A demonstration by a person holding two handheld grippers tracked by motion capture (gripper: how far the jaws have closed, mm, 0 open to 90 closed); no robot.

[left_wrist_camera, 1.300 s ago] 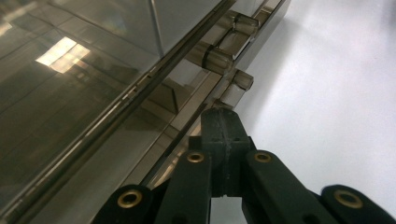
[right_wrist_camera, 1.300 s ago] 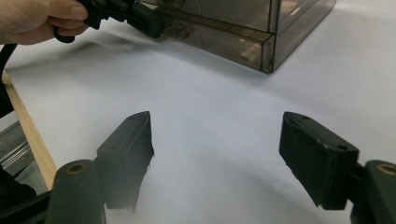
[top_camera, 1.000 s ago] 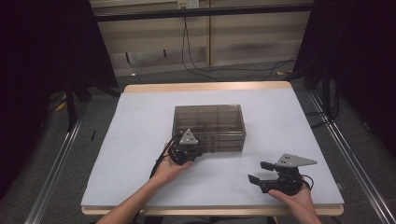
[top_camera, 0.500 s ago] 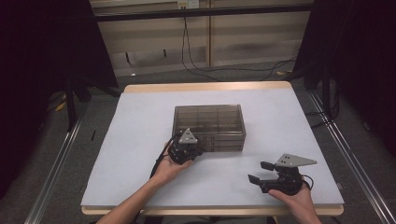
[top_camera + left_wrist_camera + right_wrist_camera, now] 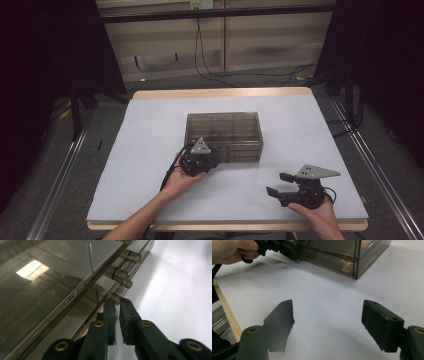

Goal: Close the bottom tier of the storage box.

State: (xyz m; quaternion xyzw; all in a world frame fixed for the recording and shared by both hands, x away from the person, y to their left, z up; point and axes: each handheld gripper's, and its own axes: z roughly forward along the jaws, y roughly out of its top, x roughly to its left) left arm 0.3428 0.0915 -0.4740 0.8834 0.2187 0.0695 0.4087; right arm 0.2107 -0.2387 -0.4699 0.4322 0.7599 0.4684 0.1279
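Observation:
A smoky, see-through plastic box (image 5: pixel 224 131) with a latched lid stands mid-table. My left gripper (image 5: pixel 212 160) is at its front left corner. In the left gripper view the jaws (image 5: pixel 117 305) are pinched onto a small latch tab (image 5: pixel 115 297) at the box's front edge (image 5: pixel 50 290). My right gripper (image 5: pixel 276 183) rests near the table's front right, well apart from the box, and points left. Its jaws (image 5: pixel 328 306) stand wide open over bare table, nothing between them. The right gripper view also shows the box (image 5: pixel 337 255) and the left gripper (image 5: pixel 287 250) held in a hand.
The white table (image 5: pixel 150 130) has a wooden rim and open surface around the box. Metal rails run along both sides on the floor. Cables (image 5: pixel 220 75) lie on the floor behind the table.

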